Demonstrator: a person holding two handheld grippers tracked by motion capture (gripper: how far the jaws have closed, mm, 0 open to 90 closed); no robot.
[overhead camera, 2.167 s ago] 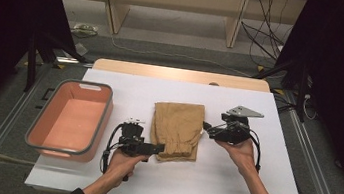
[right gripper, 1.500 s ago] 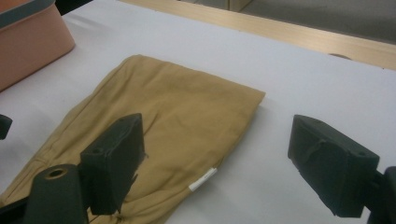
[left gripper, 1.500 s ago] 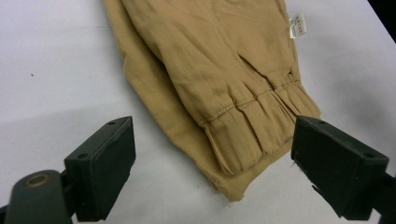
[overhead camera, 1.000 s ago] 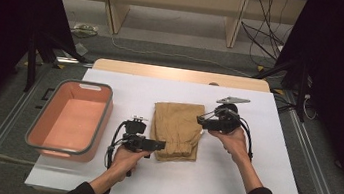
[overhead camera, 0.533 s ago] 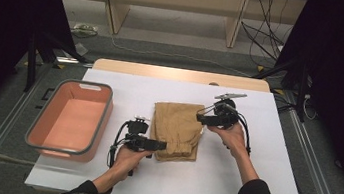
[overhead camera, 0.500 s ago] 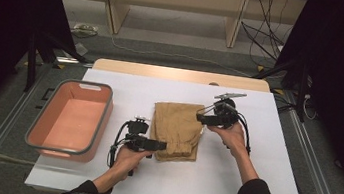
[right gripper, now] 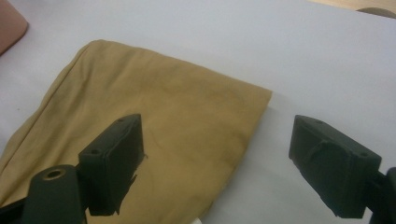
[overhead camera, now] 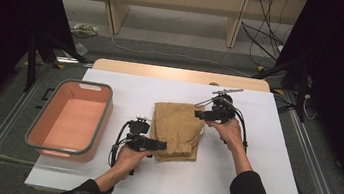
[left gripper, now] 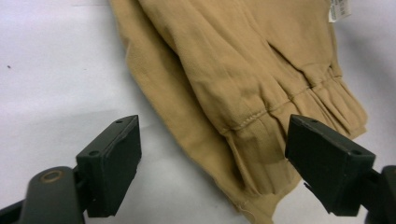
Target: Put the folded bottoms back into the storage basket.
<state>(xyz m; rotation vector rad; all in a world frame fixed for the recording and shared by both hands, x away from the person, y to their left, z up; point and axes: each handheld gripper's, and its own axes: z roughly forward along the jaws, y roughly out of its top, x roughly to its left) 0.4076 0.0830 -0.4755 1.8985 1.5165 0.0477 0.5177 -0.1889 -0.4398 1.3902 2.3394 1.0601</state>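
One folded tan garment (overhead camera: 175, 130) lies on one white table (overhead camera: 258, 189). One pink bin (overhead camera: 72, 119) with a grey rim stands on it. Two grippers are in hand: one left gripper (overhead camera: 161, 146), one right gripper (overhead camera: 198, 114), each with two black jaws. Two hands: one left hand (overhead camera: 126, 159), one right hand (overhead camera: 228, 132). One white label (left gripper: 340, 9) shows at the garment's edge in the left gripper view

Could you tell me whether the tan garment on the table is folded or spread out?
Folded. The tan garment lies as a compact rectangle on the white table, and the left gripper view shows layers stacked at its gathered cuff.
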